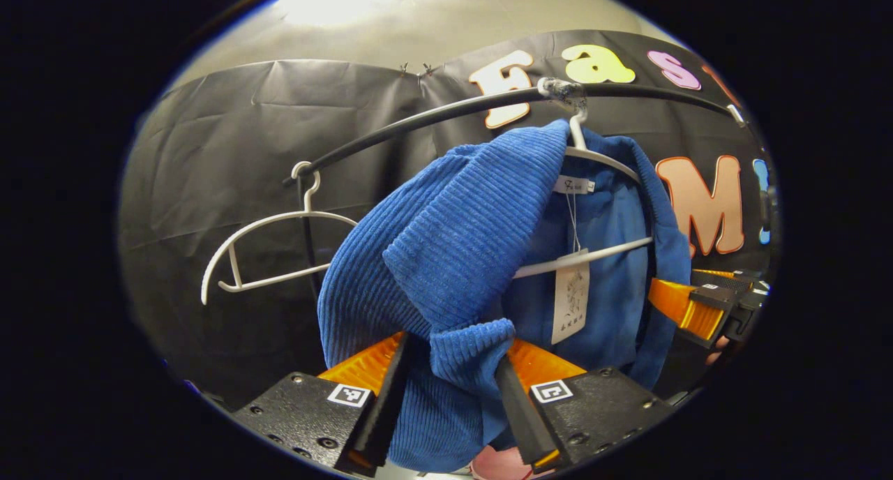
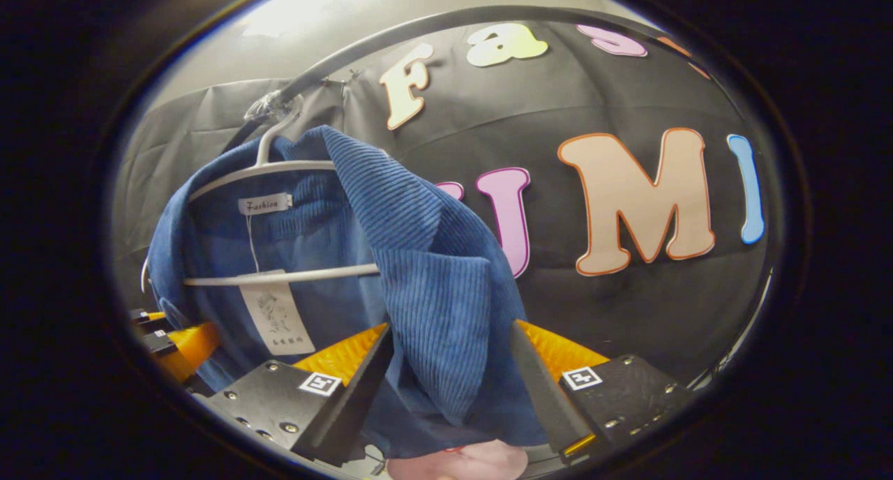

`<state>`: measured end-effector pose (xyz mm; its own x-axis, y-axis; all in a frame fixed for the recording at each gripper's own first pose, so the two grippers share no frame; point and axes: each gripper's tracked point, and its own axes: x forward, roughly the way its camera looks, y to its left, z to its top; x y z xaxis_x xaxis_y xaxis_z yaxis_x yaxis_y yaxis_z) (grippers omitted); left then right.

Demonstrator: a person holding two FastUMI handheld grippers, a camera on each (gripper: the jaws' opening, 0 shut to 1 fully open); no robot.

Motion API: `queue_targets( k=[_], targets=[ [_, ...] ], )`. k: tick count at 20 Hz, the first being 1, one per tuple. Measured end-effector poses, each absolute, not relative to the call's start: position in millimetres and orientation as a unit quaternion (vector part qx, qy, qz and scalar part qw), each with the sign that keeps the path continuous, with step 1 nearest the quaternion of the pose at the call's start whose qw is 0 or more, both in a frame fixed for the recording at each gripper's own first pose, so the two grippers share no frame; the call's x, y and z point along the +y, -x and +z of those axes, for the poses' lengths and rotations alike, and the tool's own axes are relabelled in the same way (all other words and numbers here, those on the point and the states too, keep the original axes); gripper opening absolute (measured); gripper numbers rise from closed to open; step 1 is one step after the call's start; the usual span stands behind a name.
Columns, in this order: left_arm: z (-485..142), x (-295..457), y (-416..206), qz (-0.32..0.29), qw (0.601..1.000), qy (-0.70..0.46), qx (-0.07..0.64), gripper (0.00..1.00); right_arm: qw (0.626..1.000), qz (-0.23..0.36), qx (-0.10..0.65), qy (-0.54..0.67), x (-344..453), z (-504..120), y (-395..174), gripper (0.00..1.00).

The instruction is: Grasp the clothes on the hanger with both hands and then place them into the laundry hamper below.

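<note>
A blue corduroy garment (image 1: 453, 243) hangs on a white hanger (image 1: 600, 160) from a black rail (image 1: 418, 117); a paper tag (image 1: 571, 295) dangles inside it. My left gripper (image 1: 453, 354) is shut on a bunched fold at one shoulder. In the right gripper view the same garment (image 2: 418, 257) drapes over its hanger (image 2: 279, 278), and my right gripper (image 2: 450, 330) is shut on the other shoulder's flap. Each gripper also shows at the far side of the other's view: the right gripper (image 1: 704, 305) and the left gripper (image 2: 167, 337).
An empty white hanger (image 1: 272, 250) hangs on the rail to the left of the garment. A pink thing (image 2: 460, 462) shows just below the fabric; I cannot tell what it is. The black cloth wall stands close behind the rail.
</note>
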<state>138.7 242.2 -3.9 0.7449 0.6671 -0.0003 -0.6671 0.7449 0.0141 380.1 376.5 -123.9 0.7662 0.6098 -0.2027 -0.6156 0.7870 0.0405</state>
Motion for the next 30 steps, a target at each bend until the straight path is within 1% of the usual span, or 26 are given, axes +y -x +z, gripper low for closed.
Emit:
queue_targets(
  k=[1, 2, 3, 4, 6, 7, 8, 10, 12, 13, 14, 15, 16, 17, 21, 24, 27, 30],
  targets=[
    [-2.2, 244.2, -137.3, 0.360, 0.933, -0.007, -0.002, 0.66, 0.940, 0.326, 0.101, 0.015, 380.6, -124.1, -383.5, 0.99],
    [0.1, 247.8, -137.9, 0.362, 0.932, -0.007, -0.004, 0.62, 0.941, 0.322, 0.101, 0.015, 383.2, -123.7, -386.9, 0.94],
    [0.7, 248.4, -137.9, 0.358, 0.934, -0.006, -0.006, 0.53, 0.943, 0.317, 0.100, 0.014, 386.0, -122.6, -389.7, 0.99],
    [-1.4, 248.5, -141.3, 0.347, 0.938, -0.001, -0.003, 0.43, 0.944, 0.315, 0.096, 0.014, 388.0, -120.0, -393.1, 0.99],
    [-3.5, 249.8, -142.2, 0.334, 0.942, 0.012, 0.000, 0.25, 0.949, 0.303, 0.081, 0.014, 388.1, -114.2, -401.1, 0.71],
    [-2.1, 250.0, -141.7, 0.326, 0.945, 0.015, 0.000, 0.25, 0.950, 0.302, 0.081, 0.019, 390.0, -115.3, -403.5, 0.58],
    [-1.3, 247.0, -141.4, 0.314, 0.949, 0.015, 0.000, 0.17, 0.948, 0.304, 0.089, 0.021, 391.0, -118.2, -405.7, 0.54],
    [-3.8, 239.9, -145.9, 0.276, 0.961, 0.009, 0.005, 0.12, 0.947, 0.300, 0.113, 0.001, 393.9, -124.4, -409.5, 0.31],
    [-4.0, 236.7, -138.9, 0.247, 0.969, 0.011, 0.007, 0.04, 0.945, 0.305, 0.114, -0.015, 392.5, -121.3, -409.7, 0.07],
    [-4.4, 236.7, -136.7, 0.233, 0.972, 0.017, 0.011, 0.03, 0.947, 0.302, 0.109, -0.015, 388.6, -118.6, -409.8, 0.01],
    [-1.8, 232.9, -133.9, 0.217, 0.976, 0.024, 0.007, 0.00, 0.949, 0.297, 0.105, -0.016, 382.0, -114.1, -410.3, 0.01],
    [2.1, 227.9, -129.0, 0.203, 0.979, 0.030, 0.004, 0.00, 0.953, 0.286, 0.098, -0.015, 375.0, -108.7, -412.5, 0.03],
    [8.7, 228.2, -118.5, 0.203, 0.979, 0.024, 0.003, 0.00, 0.955, 0.282, 0.094, -0.014, 370.5, -104.5, -411.7, 0.03],
    [10.6, 231.6, -110.1, 0.205, 0.979, 0.014, 0.006, 0.00, 0.957, 0.278, 0.087, -0.011, 367.0, -98.5, -412.3, 0.00],
    [32.0, 229.9, -85.0, 0.197, 0.980, 0.017, 0.013, 0.00, 0.963, 0.263, 0.061, 0.003, 357.6, -80.6, -424.3, 0.00],
    [56.1, 235.6, -65.7, 0.200, 0.980, 0.013, 0.010, 0.00, 0.966, 0.255, 0.051, -0.018, 355.2, -68.3, -429.8, 0.00],
    [72.0, 246.4, -55.5, 0.203, 0.979, 0.015, 0.016, 0.01, 0.967, 0.251, 0.035, -0.033, 358.4, -58.6, -443.9, 0.00],
    [96.8, 272.4, -48.3, 0.213, 0.977, -0.020, 0.005, 0.00, 0.968, 0.246, 0.028, -0.046, 365.6, -55.0, -451.2, 0.00]
  ],
)
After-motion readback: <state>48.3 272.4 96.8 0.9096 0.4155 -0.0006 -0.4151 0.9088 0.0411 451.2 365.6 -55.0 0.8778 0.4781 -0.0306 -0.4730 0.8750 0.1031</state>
